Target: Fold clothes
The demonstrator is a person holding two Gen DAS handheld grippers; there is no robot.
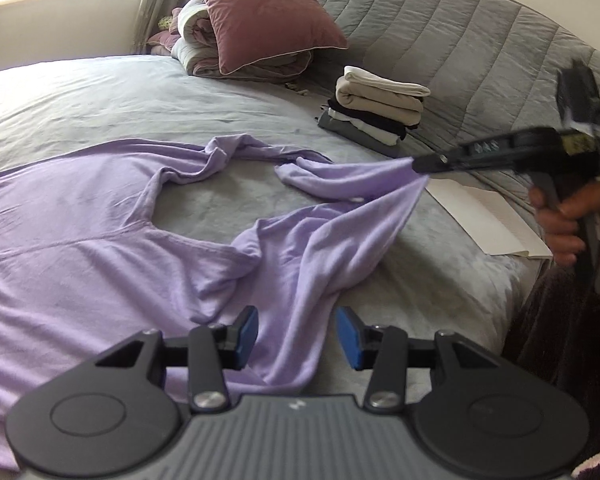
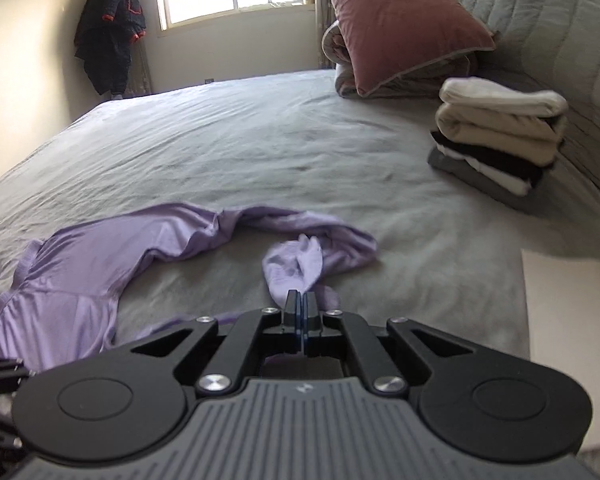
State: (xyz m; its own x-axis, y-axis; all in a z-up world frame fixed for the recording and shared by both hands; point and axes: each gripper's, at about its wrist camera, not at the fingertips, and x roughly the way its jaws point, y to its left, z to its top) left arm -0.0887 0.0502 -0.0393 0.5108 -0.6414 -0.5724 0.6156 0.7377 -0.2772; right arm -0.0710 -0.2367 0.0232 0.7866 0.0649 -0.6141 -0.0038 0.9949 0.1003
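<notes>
A lilac long-sleeved top [image 1: 80,232] lies spread on the grey bed, body to the left, one sleeve curling along the far side [image 2: 204,232]. My right gripper [image 1: 418,165] comes in from the right, held by a hand, and is shut on the top's cloth, lifting a fold off the bed. In the right wrist view its jaws [image 2: 300,300] are pressed together on lilac fabric. My left gripper [image 1: 297,334] hovers low over the near part of the top, blue pads apart, with cloth lying below them but not pinched.
A stack of folded clothes [image 1: 376,110] stands at the back right by the quilted headboard [image 1: 480,40]. A pink pillow [image 1: 264,12] rests on rolled bedding behind. A white sheet of paper [image 1: 488,220] lies at the right edge. A dark jacket [image 2: 110,32] hangs by the window.
</notes>
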